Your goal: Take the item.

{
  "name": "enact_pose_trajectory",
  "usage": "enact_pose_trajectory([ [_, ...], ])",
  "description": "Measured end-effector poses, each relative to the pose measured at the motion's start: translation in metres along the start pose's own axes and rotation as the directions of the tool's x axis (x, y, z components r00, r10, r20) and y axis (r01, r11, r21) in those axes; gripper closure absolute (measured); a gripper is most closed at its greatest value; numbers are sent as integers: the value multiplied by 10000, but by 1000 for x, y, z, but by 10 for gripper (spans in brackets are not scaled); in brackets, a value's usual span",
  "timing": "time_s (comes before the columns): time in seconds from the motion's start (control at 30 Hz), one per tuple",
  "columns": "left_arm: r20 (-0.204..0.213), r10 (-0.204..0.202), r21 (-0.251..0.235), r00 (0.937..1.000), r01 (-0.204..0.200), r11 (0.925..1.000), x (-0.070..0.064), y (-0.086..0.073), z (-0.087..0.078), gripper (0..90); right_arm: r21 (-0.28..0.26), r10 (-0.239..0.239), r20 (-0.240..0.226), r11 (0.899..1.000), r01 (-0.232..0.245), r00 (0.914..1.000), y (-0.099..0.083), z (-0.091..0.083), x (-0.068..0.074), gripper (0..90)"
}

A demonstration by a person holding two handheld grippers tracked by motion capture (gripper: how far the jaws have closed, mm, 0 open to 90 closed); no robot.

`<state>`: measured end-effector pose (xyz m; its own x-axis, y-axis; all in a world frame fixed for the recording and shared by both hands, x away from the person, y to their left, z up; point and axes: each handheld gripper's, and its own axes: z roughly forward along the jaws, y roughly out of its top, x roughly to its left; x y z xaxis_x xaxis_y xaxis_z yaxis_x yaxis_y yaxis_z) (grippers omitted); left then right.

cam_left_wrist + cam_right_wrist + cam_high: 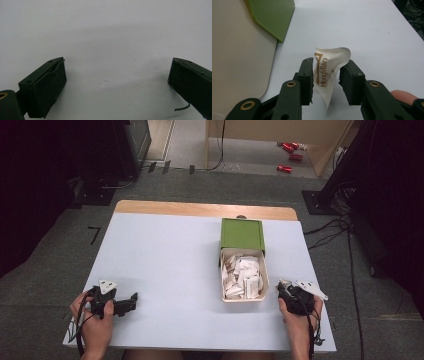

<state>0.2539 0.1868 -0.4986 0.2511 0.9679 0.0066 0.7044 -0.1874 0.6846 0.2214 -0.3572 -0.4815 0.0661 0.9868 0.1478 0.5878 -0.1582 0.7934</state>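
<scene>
White table [165, 270], wood strip along the far edge. Left half is bare, lots of room there. Beige tray [266, 285] of white packets [243, 276] sits right of centre, with a green box [242, 234] touching its far end. Right gripper [326, 75] is near the table's right front corner, just beside the tray's near right corner. Its jaws are part-closed around a white packet [329, 67] printed "HongMian": left jaw touches it, right jaw looks just off it, so firm grip is unclear. Packet stands up between the jaws above the table. Left gripper [131, 301] is near the front-left edge, jaws wide open over bare table, holding nothing.
</scene>
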Motion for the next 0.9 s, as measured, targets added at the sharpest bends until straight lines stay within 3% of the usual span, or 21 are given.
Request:
enact_pose_trajectory([
  [0.6, -1, 3, -1, 10000, -3, 10000, 0, 0, 0, 17, -260, 239, 147, 9994, -235, 9996, 7, -11, -15, 573],
  [0.9, -1, 1, -7, 10000, -1, 10000, 0, 0, 0, 17, -417, 165, -32, 9990, -166, 9999, 13, -20, -10, 547],
])
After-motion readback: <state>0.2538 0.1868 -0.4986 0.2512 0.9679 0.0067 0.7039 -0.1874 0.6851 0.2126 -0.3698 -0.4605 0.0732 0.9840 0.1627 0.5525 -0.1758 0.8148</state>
